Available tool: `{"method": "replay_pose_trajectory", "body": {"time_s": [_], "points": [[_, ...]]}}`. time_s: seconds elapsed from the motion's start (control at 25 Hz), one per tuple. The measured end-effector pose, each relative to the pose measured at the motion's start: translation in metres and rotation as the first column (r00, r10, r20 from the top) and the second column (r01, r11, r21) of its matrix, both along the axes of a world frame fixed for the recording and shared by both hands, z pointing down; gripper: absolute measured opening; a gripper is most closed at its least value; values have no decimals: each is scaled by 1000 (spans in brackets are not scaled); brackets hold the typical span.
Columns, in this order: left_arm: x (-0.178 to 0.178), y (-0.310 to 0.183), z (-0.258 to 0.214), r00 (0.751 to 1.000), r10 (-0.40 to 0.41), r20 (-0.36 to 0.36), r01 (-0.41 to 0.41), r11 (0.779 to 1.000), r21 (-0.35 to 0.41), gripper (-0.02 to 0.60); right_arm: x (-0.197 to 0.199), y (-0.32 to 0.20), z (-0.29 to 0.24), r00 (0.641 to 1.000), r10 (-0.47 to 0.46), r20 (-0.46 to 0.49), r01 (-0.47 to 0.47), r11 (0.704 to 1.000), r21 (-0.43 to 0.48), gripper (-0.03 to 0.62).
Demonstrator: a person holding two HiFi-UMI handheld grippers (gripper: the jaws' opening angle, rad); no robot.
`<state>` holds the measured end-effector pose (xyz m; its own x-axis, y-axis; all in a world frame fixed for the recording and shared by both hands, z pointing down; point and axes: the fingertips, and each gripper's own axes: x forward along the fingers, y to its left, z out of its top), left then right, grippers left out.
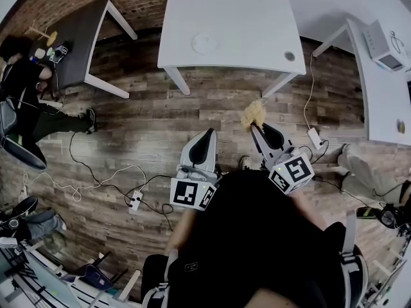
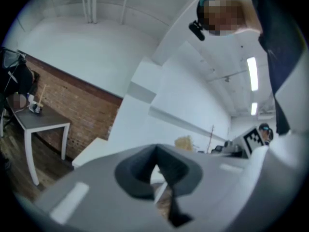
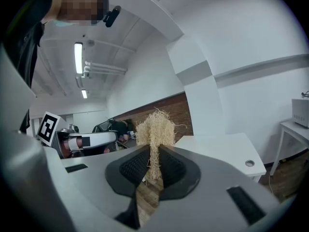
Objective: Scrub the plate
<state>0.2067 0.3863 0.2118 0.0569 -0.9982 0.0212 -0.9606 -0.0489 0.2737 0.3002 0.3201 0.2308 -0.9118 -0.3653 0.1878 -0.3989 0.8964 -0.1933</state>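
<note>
The plate [image 1: 207, 42] lies on the white table [image 1: 257, 24], well apart from both grippers. The right gripper [image 3: 154, 154] has its fingers clamped on a straw-coloured scrubber [image 3: 155, 128] — the left gripper [image 2: 156, 151] has its fingers pressed together, with nothing between them.

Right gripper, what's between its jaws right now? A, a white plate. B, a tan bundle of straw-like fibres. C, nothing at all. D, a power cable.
B: in the right gripper view, the right gripper has its jaws closed on a tan fibre scrubber, and the frayed tuft sticks out past the tips.
</note>
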Motion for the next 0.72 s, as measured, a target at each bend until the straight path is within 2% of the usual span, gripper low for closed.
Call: {"method": "replay_pose_trajectory", "body": {"time_s": [0.44, 0.72], "points": [[-48, 29, 11, 1000, -9, -19, 9, 1000, -8, 2, -48, 20, 7, 1000, 15, -24, -15, 1000, 9, 44], [-90, 50, 24, 999, 9, -47, -10, 1000, -18, 2, -82, 37, 14, 996, 64, -64, -63, 998, 22, 44]]}}
